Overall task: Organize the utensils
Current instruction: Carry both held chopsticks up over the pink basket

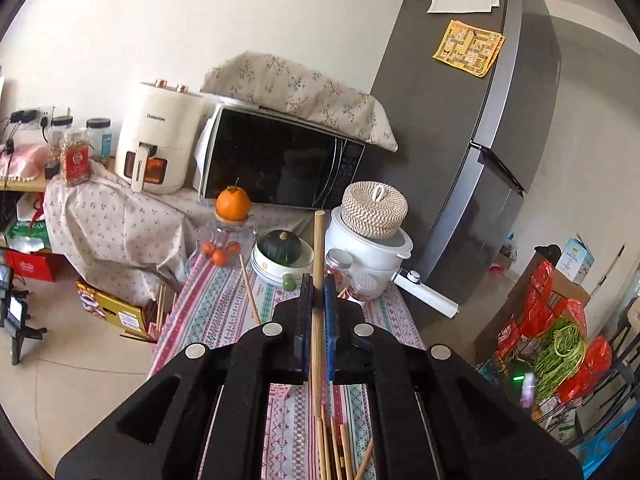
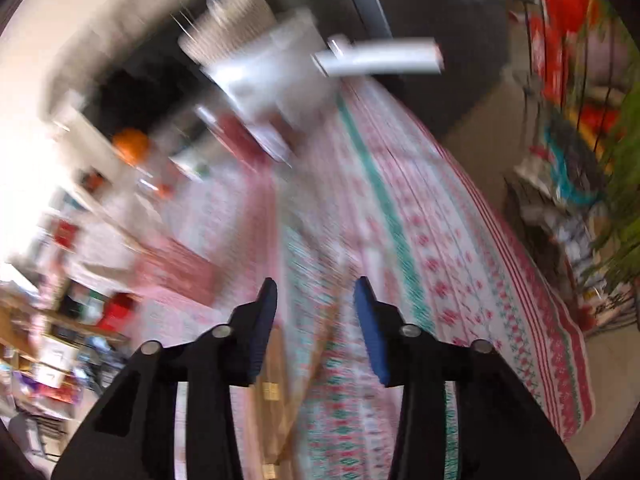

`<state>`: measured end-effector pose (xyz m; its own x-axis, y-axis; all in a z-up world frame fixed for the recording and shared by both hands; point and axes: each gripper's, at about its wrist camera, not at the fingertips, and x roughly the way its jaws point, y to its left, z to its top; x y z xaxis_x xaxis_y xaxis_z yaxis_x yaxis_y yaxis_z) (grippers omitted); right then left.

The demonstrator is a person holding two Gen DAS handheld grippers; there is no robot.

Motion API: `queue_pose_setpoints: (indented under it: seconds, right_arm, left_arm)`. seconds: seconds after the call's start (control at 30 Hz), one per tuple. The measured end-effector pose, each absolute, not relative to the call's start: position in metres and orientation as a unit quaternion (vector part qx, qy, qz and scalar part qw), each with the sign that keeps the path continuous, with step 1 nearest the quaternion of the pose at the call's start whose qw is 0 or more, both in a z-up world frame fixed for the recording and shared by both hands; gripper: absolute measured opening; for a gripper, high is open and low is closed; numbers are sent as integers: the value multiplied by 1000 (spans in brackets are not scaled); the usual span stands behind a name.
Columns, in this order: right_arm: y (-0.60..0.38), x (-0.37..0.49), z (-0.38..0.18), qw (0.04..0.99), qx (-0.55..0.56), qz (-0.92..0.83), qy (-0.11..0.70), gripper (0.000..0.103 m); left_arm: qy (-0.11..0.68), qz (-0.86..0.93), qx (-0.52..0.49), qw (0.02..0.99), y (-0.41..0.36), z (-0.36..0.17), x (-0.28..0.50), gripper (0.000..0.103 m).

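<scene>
Left gripper (image 1: pixel 319 292) clamps a wooden chopstick (image 1: pixel 318 248) upright over the patterned tablecloth (image 1: pixel 224 308).
It looks light, stiff and smooth, so grip mid-shaft; more chopsticks (image 1: pixel 332 452) lie near. Right gripper (image 2: pixel 316 300) gapes wide, holding nothing, view blurred.

A table covered by a patterned red, green and white striped tablecloth (image 1: pixel 224 304) carries the things. At its far end stand a white rice cooker (image 1: pixel 372 252) on the right, a white bowl (image 1: pixel 280 268) in the middle, and a glass jar (image 1: pixel 224 240) on the left. A loose chopstick (image 1: pixel 250 290) lies nearer. More chopsticks (image 1: pixel 332 452) cluster at the near edge.
</scene>
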<state>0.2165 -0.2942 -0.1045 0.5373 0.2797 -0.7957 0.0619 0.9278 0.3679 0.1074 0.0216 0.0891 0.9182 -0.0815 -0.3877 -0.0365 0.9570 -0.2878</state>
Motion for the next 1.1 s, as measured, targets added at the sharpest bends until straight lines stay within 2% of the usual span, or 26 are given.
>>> queue_pose_setpoints:
  seconds: [0.13,0.27,0.33,0.4,0.43,0.57,0.8,1.1]
  right_arm:
    - [-275,241,-156,830,161,22,534,42]
    - [-254,258,-179,823,149,5,548,42]
    - [-246,264,-191,813,146,8,563,38]
    - [-234,265,-192,832,96,-11,547,25]
    - [-232,265,-191,834,93,-8,544,12]
    - [-240,258,-188,829,139,22,541,6]
    - [-255,214,-130,865,186,70,461,6]
    - [-276,179,-30,901,244,113,340,6]
  left_arm:
    - [207,-8,-142,968,21,81,112,5]
    - [207,-9,-141,968,23,81,111,5]
    - [209,-10,-138,968,25,81,109,5]
    - [211,-10,-137,968,28,79,108,5]
    - [213,-9,-138,967,30,78,108,5]
    - [216,-6,-147,965,39,76,106,5]
    - [212,7,-161,964,51,78,101,5]
    - [196,27,-176,964,60,91,117,5]
